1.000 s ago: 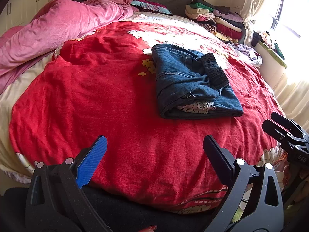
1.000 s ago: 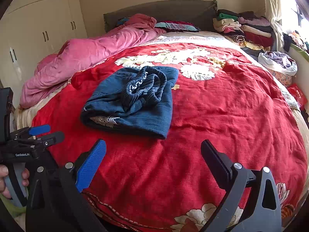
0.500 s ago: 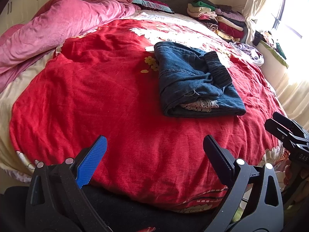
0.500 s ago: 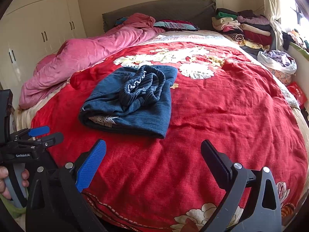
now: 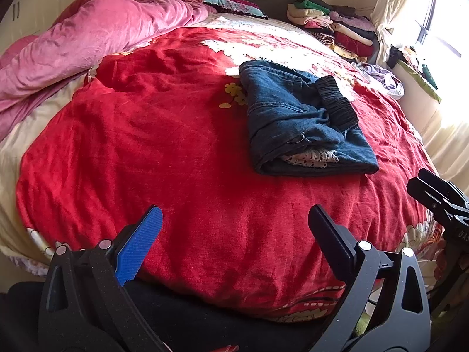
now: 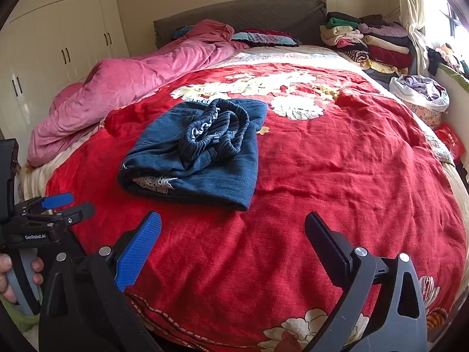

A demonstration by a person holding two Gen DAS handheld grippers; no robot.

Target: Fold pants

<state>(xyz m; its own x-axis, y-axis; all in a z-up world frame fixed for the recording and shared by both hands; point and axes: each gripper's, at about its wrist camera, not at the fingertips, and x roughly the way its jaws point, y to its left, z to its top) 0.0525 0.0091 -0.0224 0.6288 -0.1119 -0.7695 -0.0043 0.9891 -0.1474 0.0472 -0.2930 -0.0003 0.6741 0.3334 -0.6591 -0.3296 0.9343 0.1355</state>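
Folded blue denim pants (image 5: 302,123) lie in a thick bundle on the red bedspread (image 5: 146,135), elastic waistband on top, white lace showing at the near edge. They also show in the right wrist view (image 6: 199,152). My left gripper (image 5: 234,220) is open and empty, held back near the bed's front edge, apart from the pants. My right gripper (image 6: 233,228) is open and empty, also short of the pants. The right gripper shows at the right edge of the left wrist view (image 5: 439,196); the left gripper shows at the left of the right wrist view (image 6: 55,208).
A rumpled pink duvet (image 6: 123,88) lies along the bed's left side. Stacked folded clothes (image 6: 366,41) sit at the far right by the headboard (image 6: 240,14). A bag of clothes (image 6: 422,91) rests at the right edge. White wardrobes (image 6: 58,44) stand at left.
Both views have shifted slightly; the pants appear a little lower and nearer in the frames. The pants lie unmoved and both grippers stay open.
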